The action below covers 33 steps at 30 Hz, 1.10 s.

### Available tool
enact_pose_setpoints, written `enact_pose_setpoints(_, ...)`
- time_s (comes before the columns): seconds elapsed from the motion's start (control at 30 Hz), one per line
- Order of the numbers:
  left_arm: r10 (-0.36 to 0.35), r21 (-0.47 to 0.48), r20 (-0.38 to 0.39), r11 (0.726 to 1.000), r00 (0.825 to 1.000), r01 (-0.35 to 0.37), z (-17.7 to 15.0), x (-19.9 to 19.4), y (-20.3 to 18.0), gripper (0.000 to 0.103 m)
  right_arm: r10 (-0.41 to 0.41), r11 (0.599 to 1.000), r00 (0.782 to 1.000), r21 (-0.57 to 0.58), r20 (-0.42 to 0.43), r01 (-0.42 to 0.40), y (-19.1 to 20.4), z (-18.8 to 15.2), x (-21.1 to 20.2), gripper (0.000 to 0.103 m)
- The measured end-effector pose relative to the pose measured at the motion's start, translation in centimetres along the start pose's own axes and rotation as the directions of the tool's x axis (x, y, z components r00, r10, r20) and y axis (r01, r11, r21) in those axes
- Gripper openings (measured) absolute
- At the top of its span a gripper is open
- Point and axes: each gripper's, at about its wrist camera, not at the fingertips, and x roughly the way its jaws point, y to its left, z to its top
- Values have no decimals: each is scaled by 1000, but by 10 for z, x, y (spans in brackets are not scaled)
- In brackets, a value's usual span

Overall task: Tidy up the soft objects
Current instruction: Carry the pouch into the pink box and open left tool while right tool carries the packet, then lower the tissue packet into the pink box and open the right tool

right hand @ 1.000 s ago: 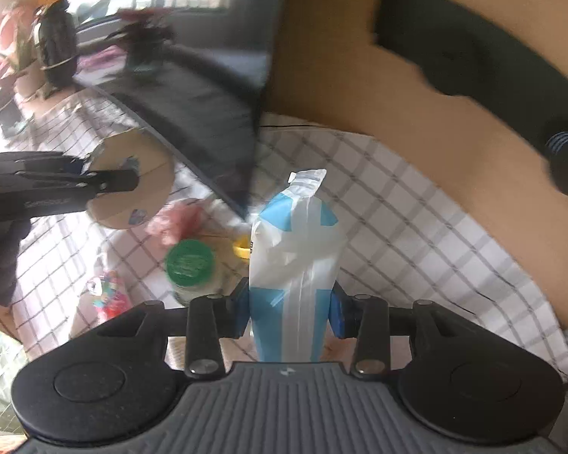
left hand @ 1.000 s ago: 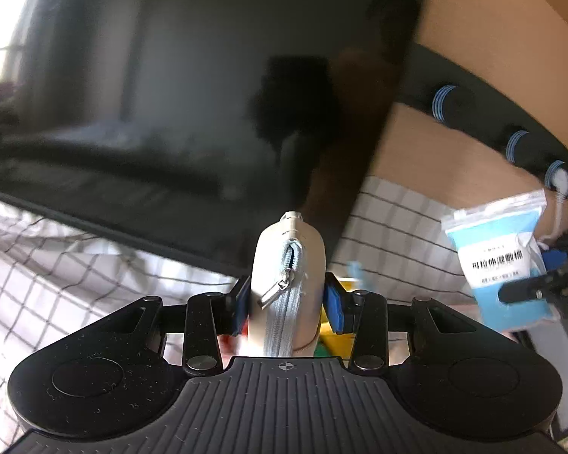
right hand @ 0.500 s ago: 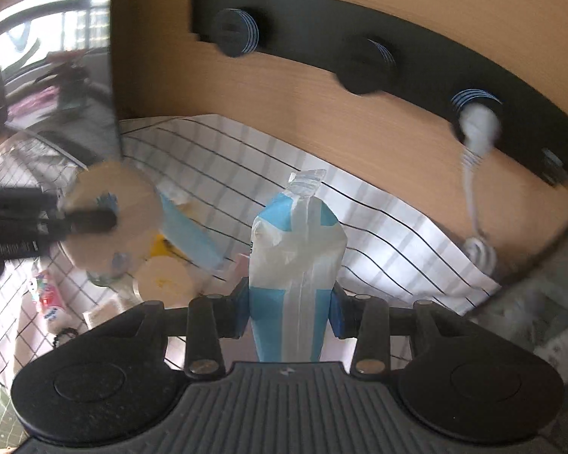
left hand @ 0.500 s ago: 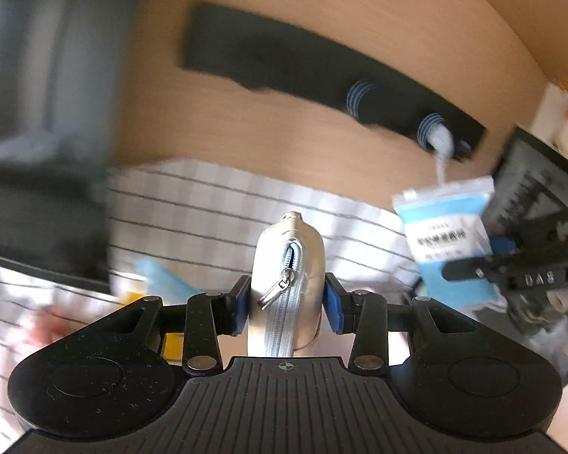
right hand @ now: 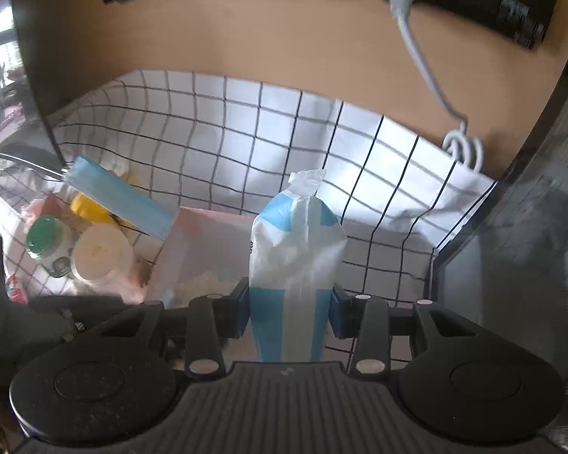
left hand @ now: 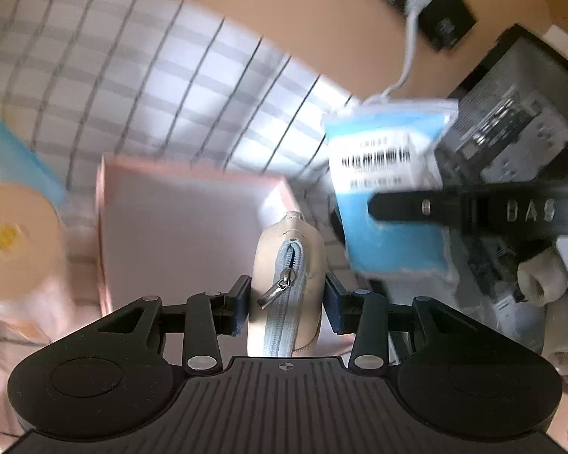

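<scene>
Two soft items were held at once: the left gripper (left hand: 287,302) had its fingers closed on the pouch (left hand: 289,265), zipper up, and the right gripper (right hand: 288,314) pinched the packet (right hand: 295,257) upright. Both hung over the pink box (left hand: 181,227) on the checked desk (right hand: 246,132), probably as the drop spot; bottles (right hand: 75,253) sat beside it

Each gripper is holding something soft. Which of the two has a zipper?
The beige pouch in the left gripper; a pale blue zipper runs down its edge. The blue-and-white plastic packet in the right gripper has only a sealed top.
</scene>
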Motion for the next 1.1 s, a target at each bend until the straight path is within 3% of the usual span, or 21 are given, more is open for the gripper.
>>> enact_pose_setpoints(0.1, 54, 14, 10, 998, 999, -54, -11, 8, 10, 45, -44, 999, 999, 2, -8, 44, 3, 0, 25, 40)
enact_pose_setpoints(0.17, 100, 22, 57, 995, 993, -101, -15, 2, 16, 45, -51, 999, 998, 11, -26, 52, 3, 0, 44, 40)
enact_pose_setpoints(0.3, 117, 16, 170, 992, 978, -121, -12, -24, 22, 46, -1, 998, 998, 69, -69, 6, -2, -4, 66, 40)
enact_pose_setpoints(0.43, 134, 28, 235, 989, 963, -144, -14, -53, 20, 46, 68, 993, 994, 99, -88, -59, 2, -4, 83, 40)
enact_pose_setpoints(0.53, 137, 24, 241, 989, 961, -147, -19, -66, 19, 46, 155, 980, 983, 140, -100, -140, 6, -2, 102, 40)
enact_pose_setpoints(0.63, 131, 26, 237, 990, 963, -141, -35, -83, 20, 45, 184, 967, 980, 192, -78, -166, 0, -9, 117, 41)
enact_pose_setpoints(0.77, 188, -53, 215, 982, 958, -181, -64, -102, 41, 45, 242, 942, 969, 251, -49, -223, -15, -20, 128, 42)
enact_pose_setpoints(0.97, 296, -180, 189, 948, 936, -264, -99, -134, 72, 45, 199, 970, 979, 154, -51, -190, -5, -20, 100, 41)
enact_pose_setpoints(1.1, 317, -227, 194, 935, 928, -271, -109, -151, 86, 45, 138, 988, 978, 94, -155, -125, 5, -14, 89, 41)
